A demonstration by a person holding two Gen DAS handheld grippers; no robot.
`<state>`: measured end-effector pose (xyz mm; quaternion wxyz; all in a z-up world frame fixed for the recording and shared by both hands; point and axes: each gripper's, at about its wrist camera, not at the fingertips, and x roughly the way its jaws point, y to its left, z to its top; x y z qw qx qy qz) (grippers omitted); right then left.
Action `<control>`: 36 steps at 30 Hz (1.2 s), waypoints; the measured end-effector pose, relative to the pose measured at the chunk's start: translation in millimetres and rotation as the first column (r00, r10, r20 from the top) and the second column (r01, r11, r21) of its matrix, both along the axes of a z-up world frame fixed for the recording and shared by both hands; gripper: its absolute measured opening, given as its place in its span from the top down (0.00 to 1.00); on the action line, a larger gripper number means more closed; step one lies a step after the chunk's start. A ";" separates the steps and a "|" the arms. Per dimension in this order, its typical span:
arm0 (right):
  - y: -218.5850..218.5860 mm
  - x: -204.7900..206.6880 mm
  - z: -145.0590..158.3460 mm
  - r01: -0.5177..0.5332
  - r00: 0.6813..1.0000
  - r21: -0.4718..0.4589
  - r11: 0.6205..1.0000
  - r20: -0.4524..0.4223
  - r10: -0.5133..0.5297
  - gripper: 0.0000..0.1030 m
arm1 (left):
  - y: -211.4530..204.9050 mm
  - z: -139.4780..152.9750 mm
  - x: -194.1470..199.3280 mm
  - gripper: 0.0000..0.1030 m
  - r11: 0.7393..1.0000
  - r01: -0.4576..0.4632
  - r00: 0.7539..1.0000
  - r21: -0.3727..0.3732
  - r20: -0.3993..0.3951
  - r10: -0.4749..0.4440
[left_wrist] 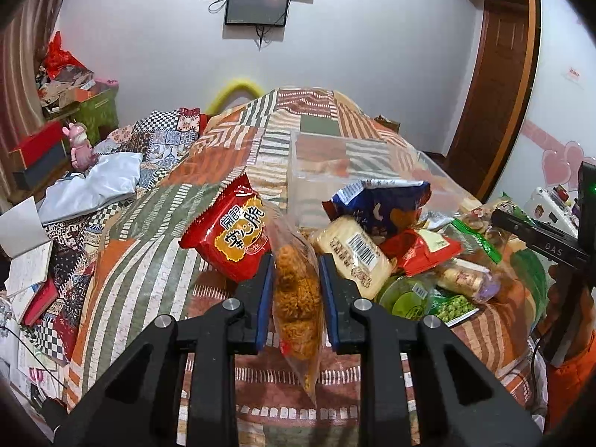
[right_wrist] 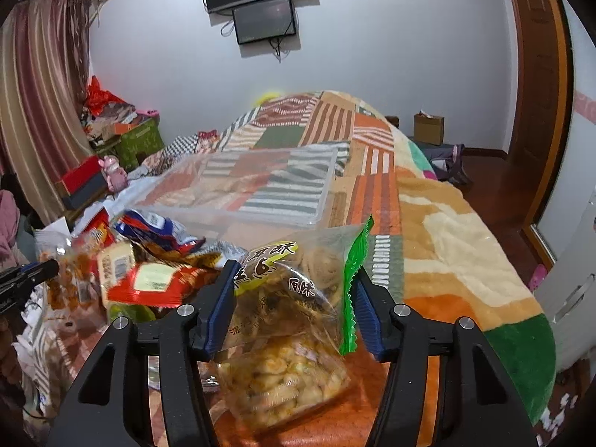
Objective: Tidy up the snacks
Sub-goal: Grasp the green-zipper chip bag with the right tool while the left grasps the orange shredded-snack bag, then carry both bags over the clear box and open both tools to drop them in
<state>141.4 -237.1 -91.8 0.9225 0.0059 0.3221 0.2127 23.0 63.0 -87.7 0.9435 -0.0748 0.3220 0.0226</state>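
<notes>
Item 1. Clear bag of orange fried noodle clusters [left_wrist: 297, 298]: we hold it in the left gripper [left_wrist: 297, 290], whose blue pads [left_wrist: 265, 298] are clamped on its two flat sides. The bag hangs upright, its lower end trailing below the jaws, above the patterned blanket [left_wrist: 149, 231].

Item 2. Green-edged clear bag of pale crackers [right_wrist: 287, 320]: it sits between the jaws of the right gripper [right_wrist: 294, 309]. The left pad presses the film; the right pad meets the green crimped seam, so we judge the claw closed on it, though the hold looks shallow.

Item 3. Clear plastic bin [right_wrist: 268, 186]: it rests open on the blanket, beyond the pile, and we judge it the destination.

Item 4. Loose pile near the bin: red packet [left_wrist: 231, 234], blue packet [left_wrist: 383, 205], pale barcoded biscuit pack [left_wrist: 354, 253], green pea bag [left_wrist: 452, 307], all overlapping.

Handling notes. We judge the step to be carrying both bags to the bin.
- We carry each bag over the bin wall, not against it; soft film snags on rims.
- We keep pressure light, since the contents crush.
- We lower one bag at a time, so the grippers stay apart.
- We firm the right grip before travel; a seam hold may slip.
</notes>
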 end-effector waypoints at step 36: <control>32.7 40.8 31.7 -0.036 0.995 0.044 0.998 0.097 0.032 0.48 | 2.5 69.1 96.2 0.77 0.999 -0.010 0.982 0.038 0.188 0.002</control>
